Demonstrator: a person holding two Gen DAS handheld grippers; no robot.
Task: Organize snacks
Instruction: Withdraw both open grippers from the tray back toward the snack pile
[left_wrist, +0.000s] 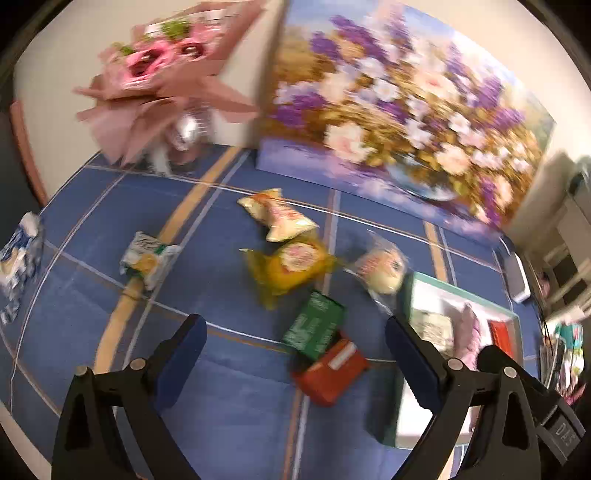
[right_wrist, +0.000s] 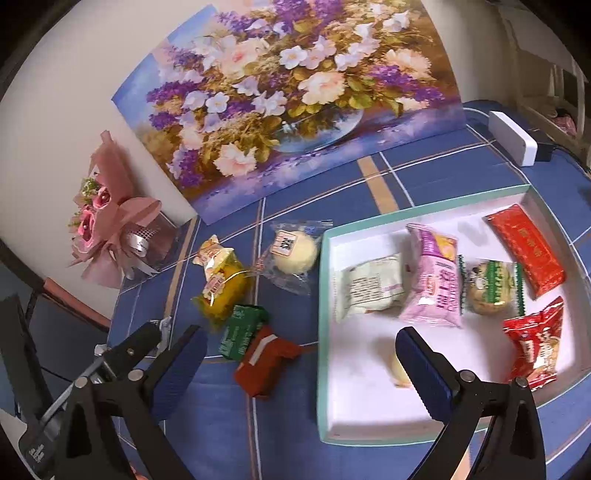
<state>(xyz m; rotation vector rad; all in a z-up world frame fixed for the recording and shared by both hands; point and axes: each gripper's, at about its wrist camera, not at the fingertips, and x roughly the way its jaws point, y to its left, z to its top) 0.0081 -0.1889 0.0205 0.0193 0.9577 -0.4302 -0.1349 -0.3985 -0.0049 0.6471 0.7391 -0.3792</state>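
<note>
Blue-padded fingers of the left gripper spread wide, nothing between them, hovering above the blue grid-patterned counter; this view is motion-blurred. Right gripper likewise spread and empty, its left finger over the counter, its right finger over the white tray with the teal rim. Loose on the counter, left of the tray: red packet touching the green packet, which lies just beside a yellow wrapped snack. A cream-and-pink packet rests against the yellow one's far side. A round pale bun in clear wrap sits just beside the tray's far left corner. Further left, seen from the left wrist, a green-and-white packet lies well apart, and a blue-and-white packet near the counter's edge. Inside the tray: white packet, pink packet touching it, a green-trimmed cookie, a long red packet, a red bag at the near right, and a small pale item partly hidden behind the right finger. At the back, a flower painting leans on the wall, with a pink bouquet to its left.
</note>
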